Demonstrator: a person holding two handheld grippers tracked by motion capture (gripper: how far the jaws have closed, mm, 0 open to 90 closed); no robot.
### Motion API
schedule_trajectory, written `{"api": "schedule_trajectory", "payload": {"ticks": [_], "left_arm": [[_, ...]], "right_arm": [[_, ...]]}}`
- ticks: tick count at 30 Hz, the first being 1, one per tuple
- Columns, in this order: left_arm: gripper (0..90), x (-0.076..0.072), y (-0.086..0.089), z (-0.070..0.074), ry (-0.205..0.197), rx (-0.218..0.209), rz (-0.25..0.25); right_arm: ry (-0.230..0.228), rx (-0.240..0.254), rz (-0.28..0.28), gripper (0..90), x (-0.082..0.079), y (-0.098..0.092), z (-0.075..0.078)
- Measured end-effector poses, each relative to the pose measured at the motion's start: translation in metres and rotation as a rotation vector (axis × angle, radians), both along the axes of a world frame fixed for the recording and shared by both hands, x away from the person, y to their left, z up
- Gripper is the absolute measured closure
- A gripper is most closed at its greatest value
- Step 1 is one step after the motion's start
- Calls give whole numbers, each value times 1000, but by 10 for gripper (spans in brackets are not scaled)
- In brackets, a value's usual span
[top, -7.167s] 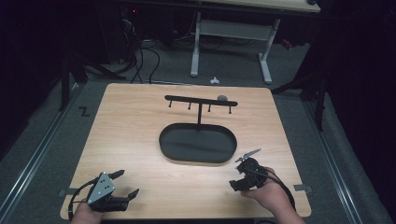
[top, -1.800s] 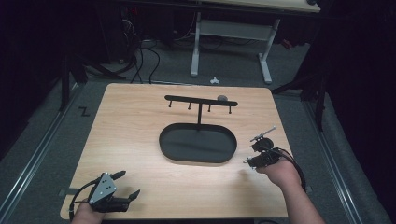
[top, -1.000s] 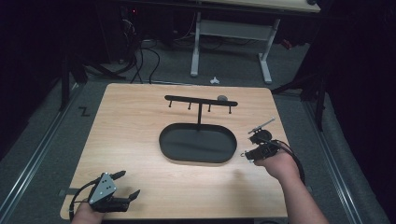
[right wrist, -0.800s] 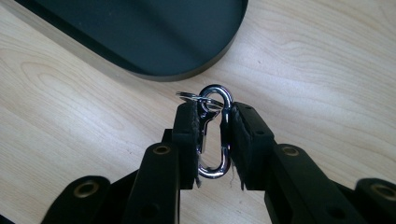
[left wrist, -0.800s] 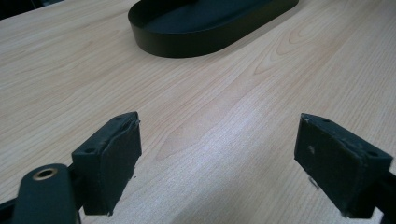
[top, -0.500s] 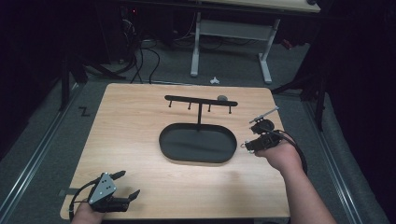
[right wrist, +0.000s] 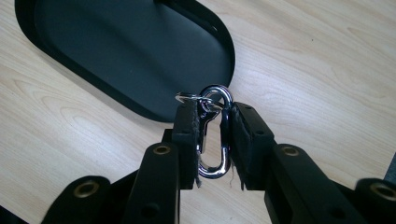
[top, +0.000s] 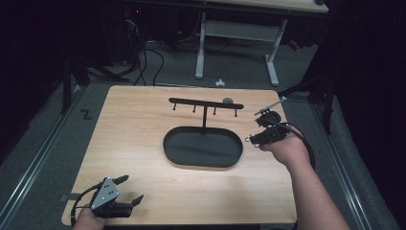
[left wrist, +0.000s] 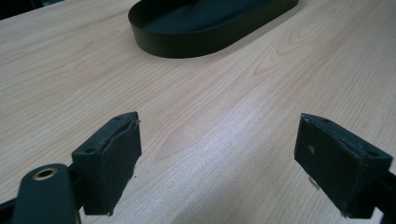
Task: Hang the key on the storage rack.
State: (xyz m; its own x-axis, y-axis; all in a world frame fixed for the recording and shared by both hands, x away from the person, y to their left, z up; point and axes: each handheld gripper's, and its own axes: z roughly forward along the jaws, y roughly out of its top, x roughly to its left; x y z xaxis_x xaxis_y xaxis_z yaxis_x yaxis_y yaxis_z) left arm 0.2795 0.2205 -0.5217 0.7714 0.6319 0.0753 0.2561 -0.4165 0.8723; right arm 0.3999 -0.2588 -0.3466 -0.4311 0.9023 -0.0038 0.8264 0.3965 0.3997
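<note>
From above, a pale wooden table (top: 143, 124) carried a black oval tray (top: 203, 146) with a thin hook rack (top: 206, 103) rising behind it. The left tongs (top: 129, 188) rested near the front edge; the right tongs (top: 263, 125) hovered beside the tray.

The left gripper view showed its padded jaws spread wide, nothing between.

The right gripper view showed its tongs clenched on a shiny metal carabiner (right wrist: 215, 135) with a small ring.

Hook rack (top: 206, 104) behind oval tray (top: 203, 147)
</note>
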Motion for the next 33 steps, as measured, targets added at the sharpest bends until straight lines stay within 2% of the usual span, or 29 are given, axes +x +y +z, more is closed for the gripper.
{"api": "schedule_trajectory", "payload": {"ticks": [18,33], "left_arm": [[153,0,0,0,-4,-4,1],[153,0,1,0,0,-3,1]], "right_arm": [[-40,21,15,724,23,22,27],[-58,17,23,724,40,36,41]]}}
